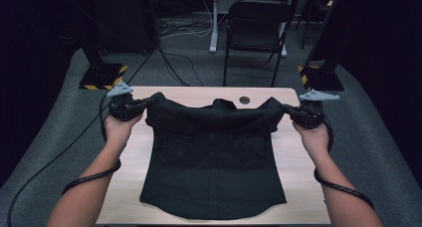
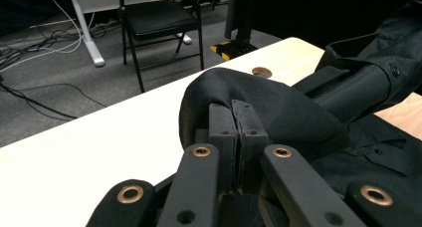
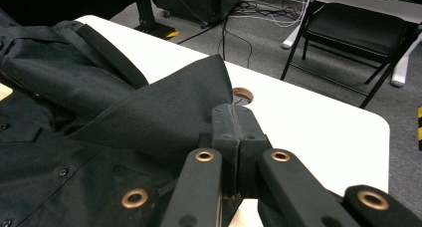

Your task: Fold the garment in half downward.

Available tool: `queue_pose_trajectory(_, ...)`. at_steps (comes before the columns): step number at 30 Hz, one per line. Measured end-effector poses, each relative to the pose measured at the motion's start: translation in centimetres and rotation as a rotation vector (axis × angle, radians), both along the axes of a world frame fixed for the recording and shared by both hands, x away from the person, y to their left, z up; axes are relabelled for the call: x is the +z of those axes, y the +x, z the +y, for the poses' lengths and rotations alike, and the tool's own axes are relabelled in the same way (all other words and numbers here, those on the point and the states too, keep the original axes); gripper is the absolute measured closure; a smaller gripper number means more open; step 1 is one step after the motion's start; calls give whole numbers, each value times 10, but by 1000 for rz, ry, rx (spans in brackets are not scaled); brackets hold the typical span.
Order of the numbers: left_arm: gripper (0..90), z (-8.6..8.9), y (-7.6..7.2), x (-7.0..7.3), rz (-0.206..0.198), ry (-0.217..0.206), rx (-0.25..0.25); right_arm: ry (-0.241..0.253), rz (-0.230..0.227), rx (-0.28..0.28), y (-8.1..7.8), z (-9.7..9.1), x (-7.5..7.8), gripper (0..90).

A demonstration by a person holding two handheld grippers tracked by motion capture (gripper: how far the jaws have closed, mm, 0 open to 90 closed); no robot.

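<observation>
The black button-front fabric shirt [image 1: 214, 160] lies front side up on the pale wooden counter [image 1: 293, 172], its hem toward the person and its collar toward the far edge. The body rests flat; both shoulder ends are raised off the surface and drawn outward. The left gripper [image 1: 133, 106] holds the shirt's left shoulder end: in the left gripper view its fingers [image 2: 222, 132] are pressed together with a fold of black cloth pinched between them. The right gripper [image 1: 290, 110] holds the opposite shoulder end: in the right gripper view its fingers [image 3: 226, 132] are likewise clamped on a fold of cloth. A round cable hole [image 1: 244, 100] sits in the counter just beyond the collar. A black folding chair [image 1: 259, 30] stands on the grey carpet [image 1: 378, 137] behind the counter.
</observation>
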State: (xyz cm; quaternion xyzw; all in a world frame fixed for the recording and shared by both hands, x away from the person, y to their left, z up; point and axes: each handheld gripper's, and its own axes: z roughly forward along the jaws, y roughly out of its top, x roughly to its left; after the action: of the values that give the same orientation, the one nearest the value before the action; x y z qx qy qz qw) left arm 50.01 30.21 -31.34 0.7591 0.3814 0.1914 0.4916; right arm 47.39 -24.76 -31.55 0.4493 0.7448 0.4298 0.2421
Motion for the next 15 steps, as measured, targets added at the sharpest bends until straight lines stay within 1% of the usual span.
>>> queue_pose_trajectory(7,879,2,-5,-3,-5,-13,0,-2,-6,15,-7,0,-1,897)
queue_pose_trajectory(15,879,2,-13,-2,-14,-17,-15,-2,-10,28,-18,-2,-2,897)
